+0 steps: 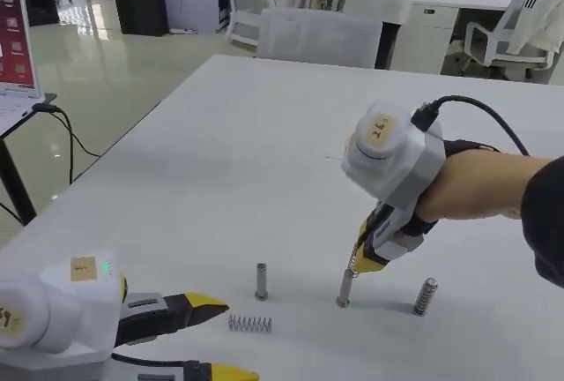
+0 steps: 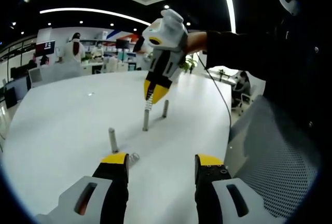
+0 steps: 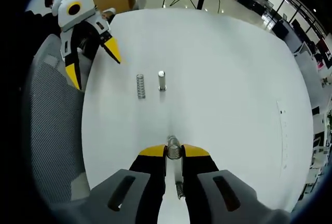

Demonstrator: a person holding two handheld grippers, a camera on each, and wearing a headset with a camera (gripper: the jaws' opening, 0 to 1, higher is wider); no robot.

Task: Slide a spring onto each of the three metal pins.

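Three metal pins stand in a row on the white table [image 1: 220, 178]. The left pin [image 1: 261, 280] is bare, and the right pin [image 1: 426, 296] wears a spring. My right gripper [image 1: 365, 260] is shut on a spring [image 3: 174, 149] and holds it just over the top of the middle pin [image 1: 345, 287]. A loose spring [image 1: 249, 323] lies flat in front of the left pin. My left gripper [image 1: 225, 337] hovers open near the front edge, with nothing between its fingers. In the left gripper view the loose spring [image 2: 134, 157] lies just beyond the left fingertip.
The table's near edge lies close behind the left gripper. A grey mesh chair [image 3: 52, 146] stands at that edge. Office chairs [image 1: 317, 37], desks and people fill the far background. A black cable [image 1: 476, 112] runs from the right gripper.
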